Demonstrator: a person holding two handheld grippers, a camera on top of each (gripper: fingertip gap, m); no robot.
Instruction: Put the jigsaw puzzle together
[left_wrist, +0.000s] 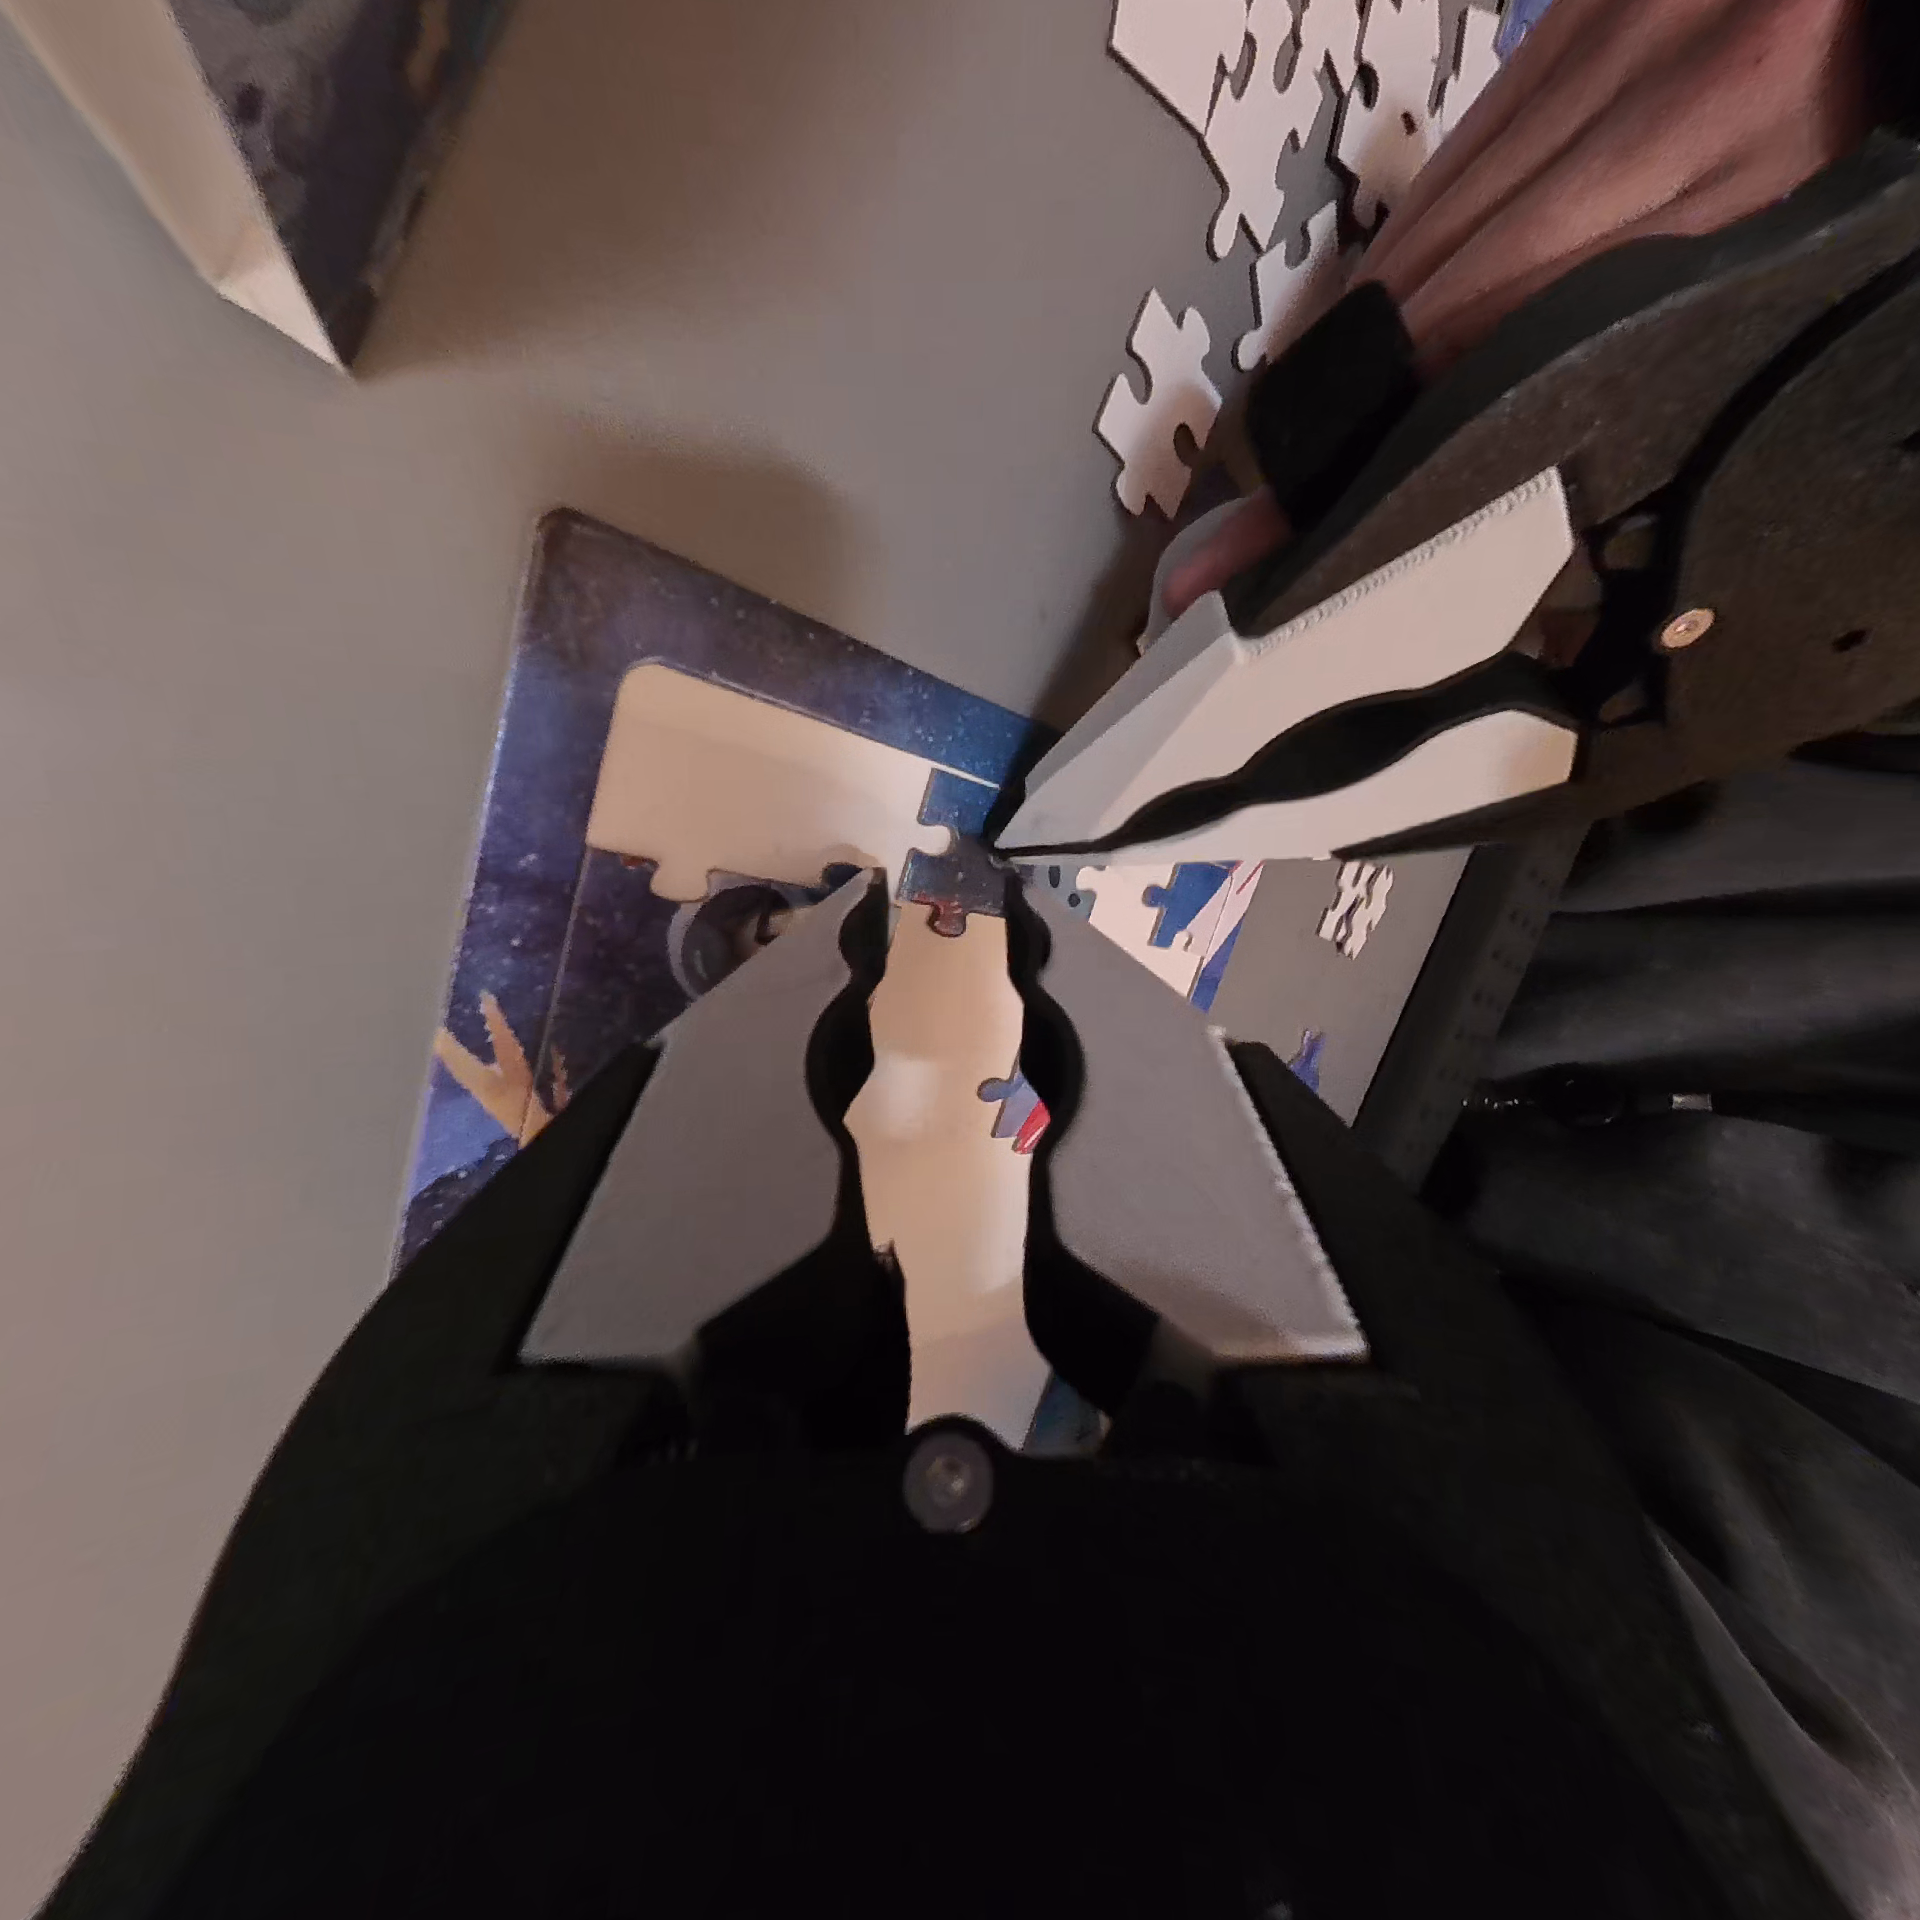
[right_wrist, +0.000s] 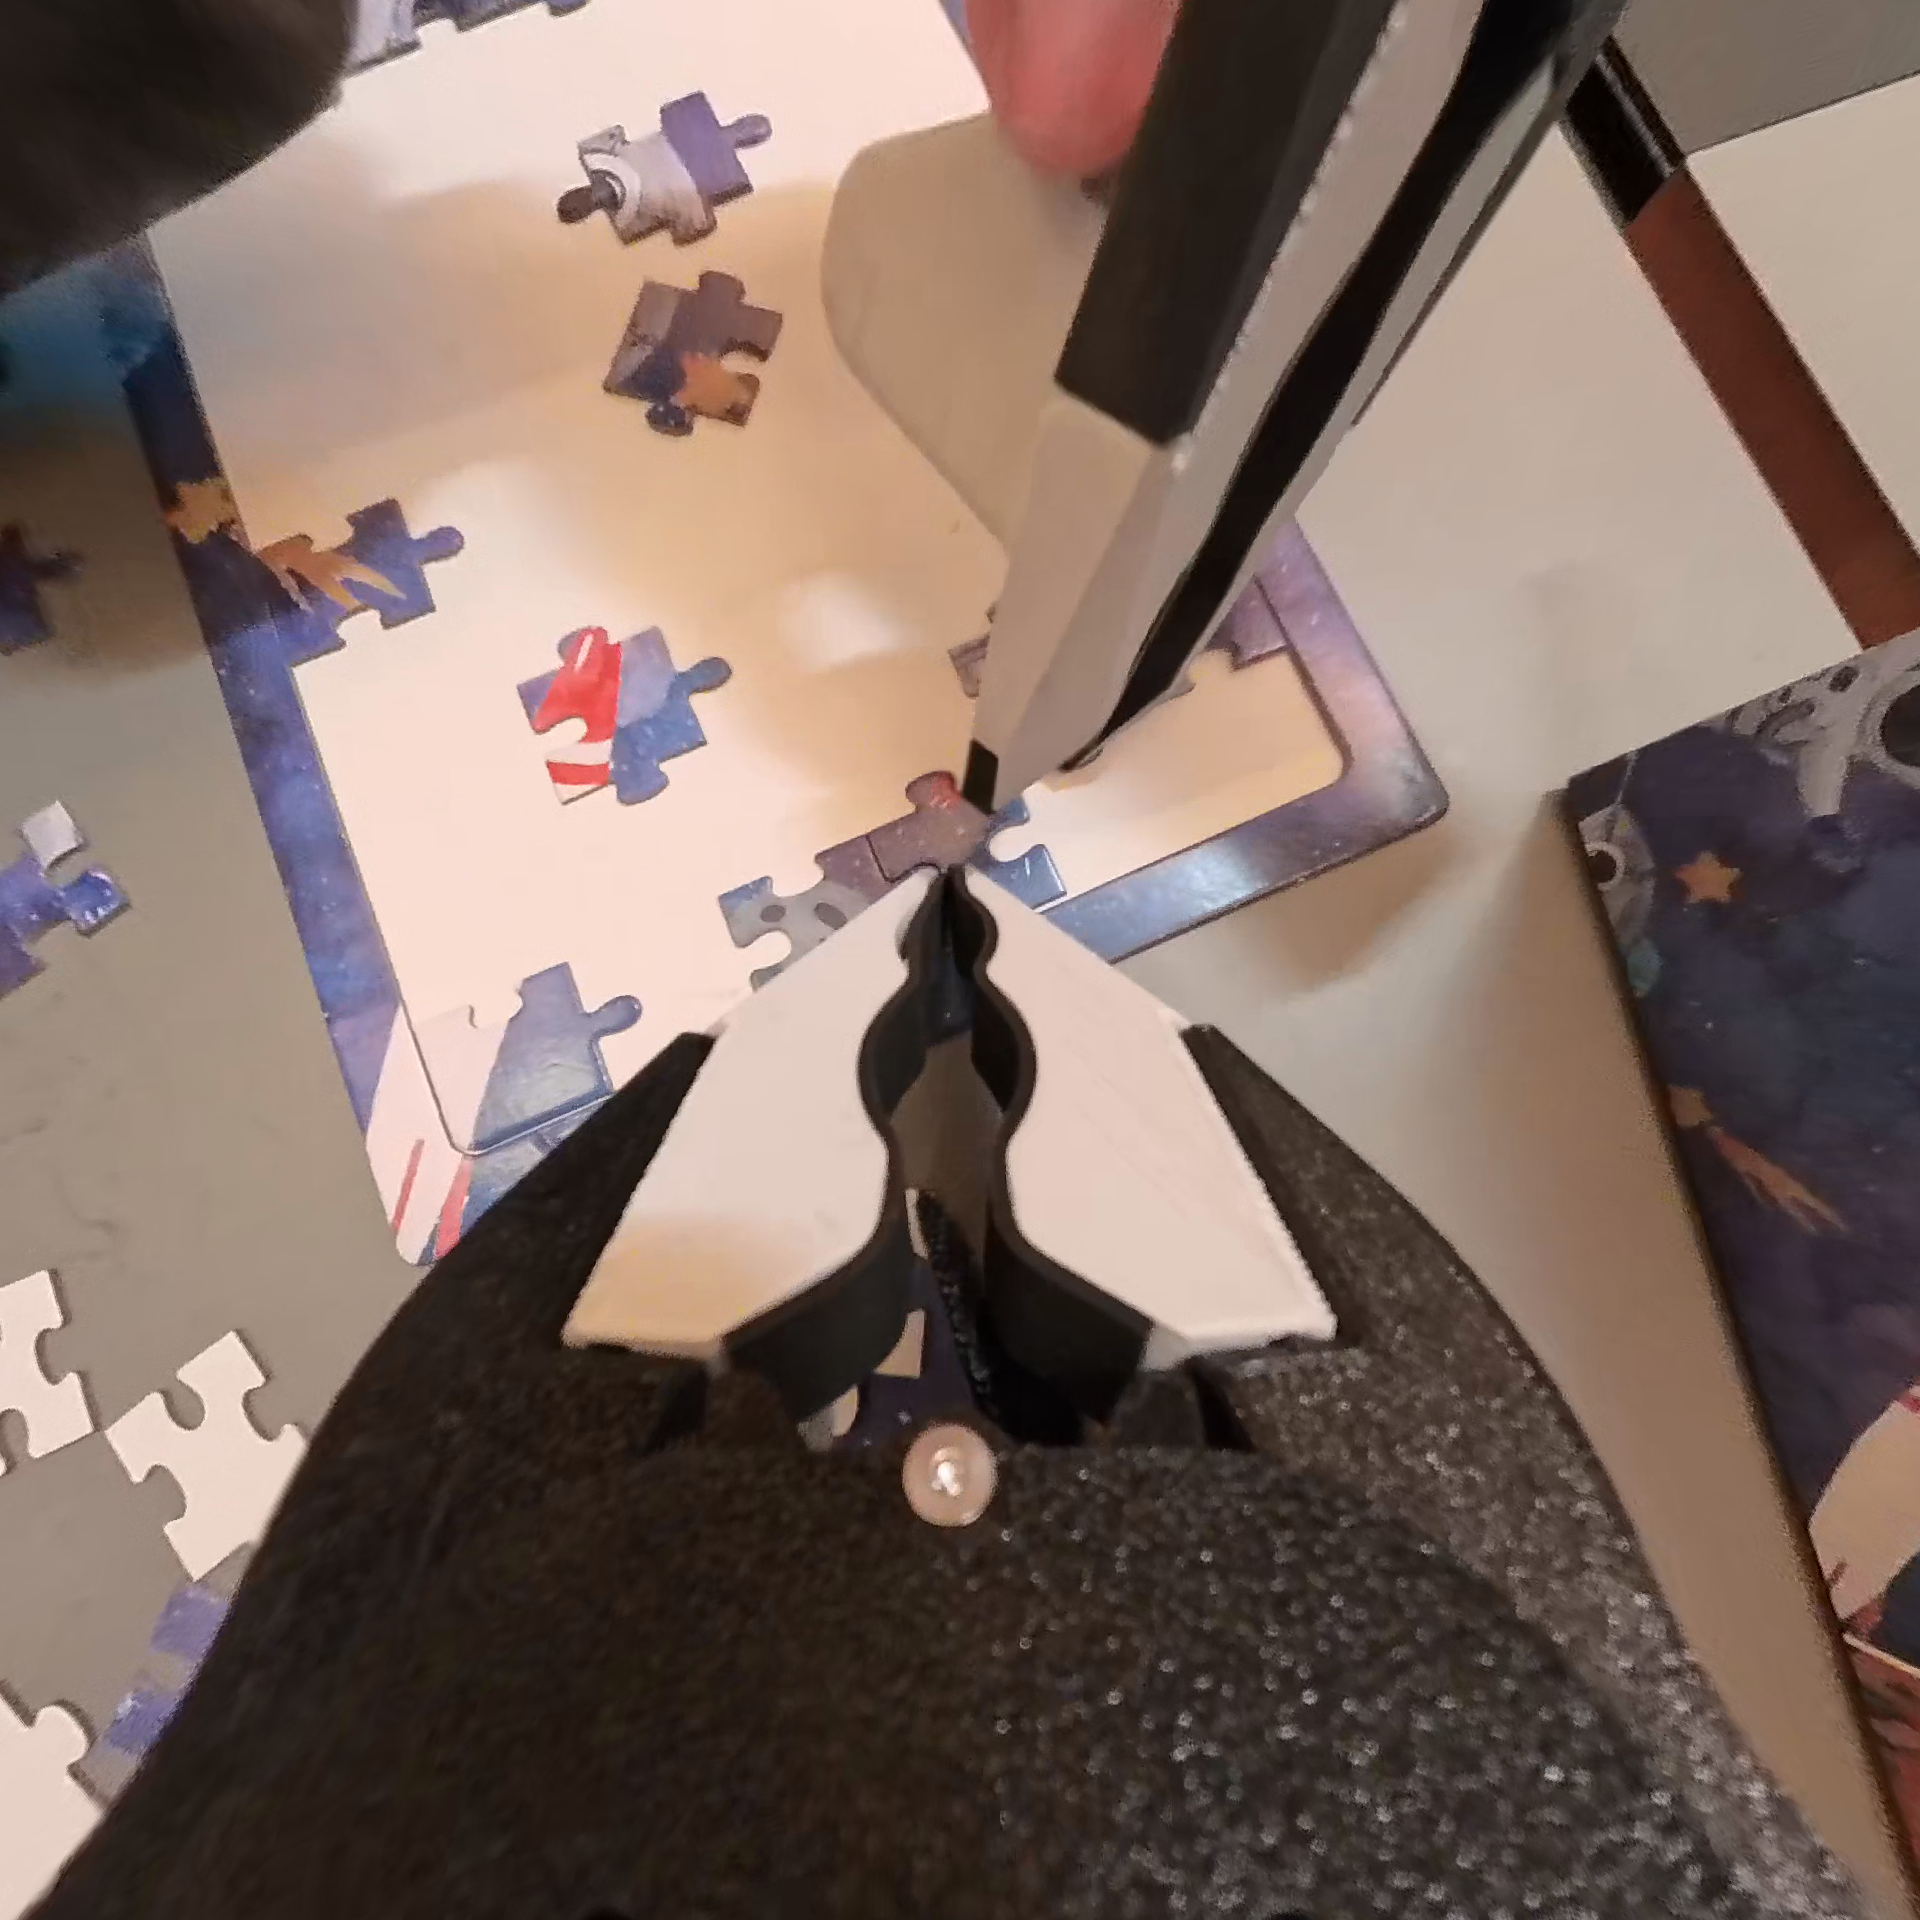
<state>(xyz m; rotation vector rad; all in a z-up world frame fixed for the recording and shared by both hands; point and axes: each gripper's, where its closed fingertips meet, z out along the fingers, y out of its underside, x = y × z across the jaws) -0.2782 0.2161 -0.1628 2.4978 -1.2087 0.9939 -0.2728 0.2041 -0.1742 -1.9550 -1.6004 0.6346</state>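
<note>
Here my left gripper (left_wrist: 940, 883) reaches steeply down over the puzzle tray (left_wrist: 499, 883), fingers spread apart, their tips either side of a dark blue piece (left_wrist: 956, 888) lying in the tray near its far border; whether they touch it I cannot tell; my right gripper (right_wrist: 951, 878) comes in low from the side, fingers pressed together, tips at that same piece's edge; loose white-backed pieces (left_wrist: 1164, 400) lie on the table (left_wrist: 779, 260) beyond.
</note>
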